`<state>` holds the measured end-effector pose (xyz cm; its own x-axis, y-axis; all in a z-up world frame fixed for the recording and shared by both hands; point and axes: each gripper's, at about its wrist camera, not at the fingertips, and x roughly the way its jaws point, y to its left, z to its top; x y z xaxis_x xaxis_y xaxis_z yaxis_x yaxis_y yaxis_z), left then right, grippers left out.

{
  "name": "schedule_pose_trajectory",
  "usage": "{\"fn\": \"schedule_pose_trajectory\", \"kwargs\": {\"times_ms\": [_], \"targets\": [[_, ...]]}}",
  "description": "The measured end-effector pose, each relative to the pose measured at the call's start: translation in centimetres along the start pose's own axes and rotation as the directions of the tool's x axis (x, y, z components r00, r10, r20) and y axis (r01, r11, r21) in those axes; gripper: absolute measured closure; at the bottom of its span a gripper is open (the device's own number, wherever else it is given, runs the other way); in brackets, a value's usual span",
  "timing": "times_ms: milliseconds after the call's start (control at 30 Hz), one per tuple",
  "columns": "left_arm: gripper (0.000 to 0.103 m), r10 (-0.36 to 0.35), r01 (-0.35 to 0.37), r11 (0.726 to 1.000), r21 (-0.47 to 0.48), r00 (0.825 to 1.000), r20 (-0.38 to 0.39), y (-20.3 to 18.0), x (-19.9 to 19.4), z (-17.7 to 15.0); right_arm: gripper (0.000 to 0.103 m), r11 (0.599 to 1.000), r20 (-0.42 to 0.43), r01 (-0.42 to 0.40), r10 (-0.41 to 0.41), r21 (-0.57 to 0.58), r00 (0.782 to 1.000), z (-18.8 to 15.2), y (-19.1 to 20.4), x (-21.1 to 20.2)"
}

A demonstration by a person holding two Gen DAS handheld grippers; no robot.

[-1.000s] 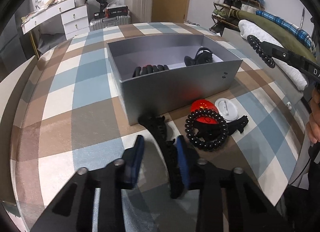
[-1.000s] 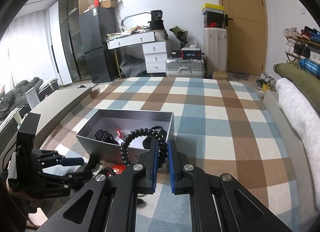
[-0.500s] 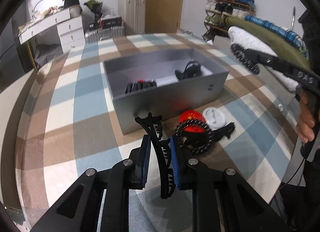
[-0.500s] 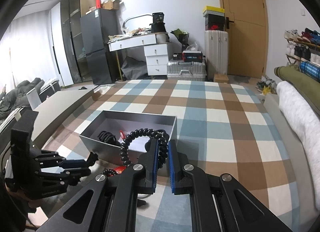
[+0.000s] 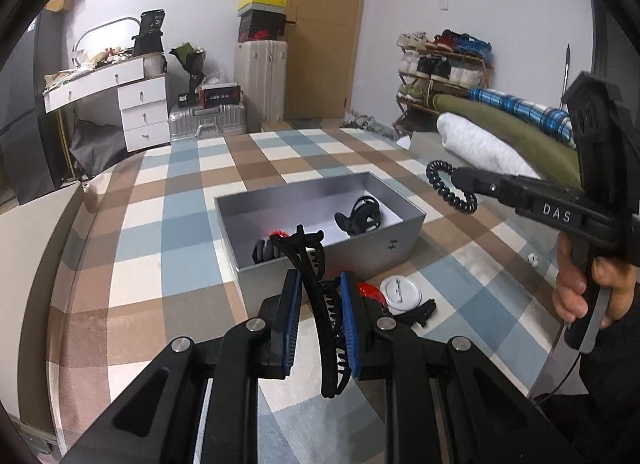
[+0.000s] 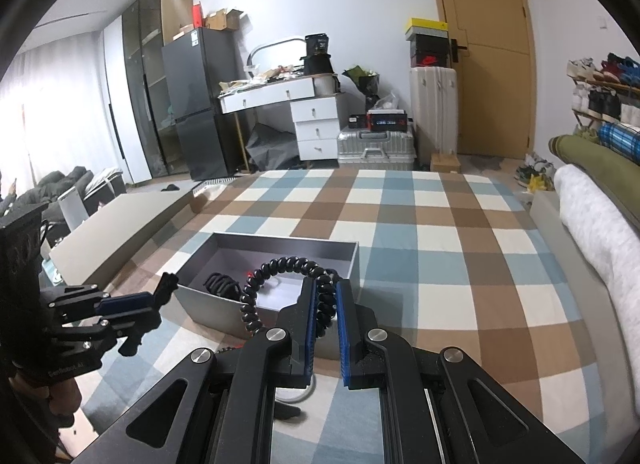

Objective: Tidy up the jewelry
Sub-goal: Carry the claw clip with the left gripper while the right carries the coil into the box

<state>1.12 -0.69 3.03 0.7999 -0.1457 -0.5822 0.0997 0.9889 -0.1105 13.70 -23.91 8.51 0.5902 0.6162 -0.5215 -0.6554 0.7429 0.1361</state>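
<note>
Since a second ago the left gripper (image 5: 320, 304) has closed on the black hair claw (image 5: 316, 296) and lifted it off the bed toward the box (image 5: 400, 240), ready to drop in. The right gripper (image 6: 324, 304) is clamped on a coil tie (image 6: 280, 268) just above the box. The left gripper hides most of the leftover pieces in front of the box.

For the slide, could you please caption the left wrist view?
Left gripper clamps a long black toothed hair clip before the open grey rectangular box; right gripper holds a black spiral hair tie.
</note>
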Motion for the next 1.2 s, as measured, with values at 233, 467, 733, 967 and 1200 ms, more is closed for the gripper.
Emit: {"fn": "schedule_pose_trajectory", "kwargs": {"times_ms": [233, 467, 733, 967, 1200], "targets": [[0.089, 0.005, -0.004, 0.999, -0.032, 1.0, 0.024, 0.7, -0.2, 0.3, 0.094, 0.999, 0.006, -0.02, 0.02, 0.027, 1.0, -0.3, 0.8, 0.7], [0.089, 0.007, -0.005, 0.999, -0.048, 0.999, 0.047, 1.0, 0.0, 1.4, 0.094, 0.997, 0.01, -0.031, 0.03, 0.064, 0.999, -0.1, 0.4, 1.0], [0.089, 0.016, -0.014, 0.999, -0.044, 0.998, 0.053, 0.7, 1.1, 3.1, 0.094, 0.993, 0.007, -0.046, 0.045, 0.108, 0.999, 0.8, -0.4, 1.5], [0.089, 0.022, -0.019, 0.998, -0.065, 0.999, 0.036, 1.1, 2.9, 4.1, 0.094, 0.992, -0.008, -0.063, 0.064, 0.11, 0.998, 1.6, -0.1, 2.5], [0.089, 0.027, -0.027, 0.997, -0.068, 1.0, 0.002, 1.0, 4.6, 4.3, 0.094, 0.986, -0.078, -0.094, 0.105, 0.134, 0.991, 1.7, -0.6, 5.2]]}}
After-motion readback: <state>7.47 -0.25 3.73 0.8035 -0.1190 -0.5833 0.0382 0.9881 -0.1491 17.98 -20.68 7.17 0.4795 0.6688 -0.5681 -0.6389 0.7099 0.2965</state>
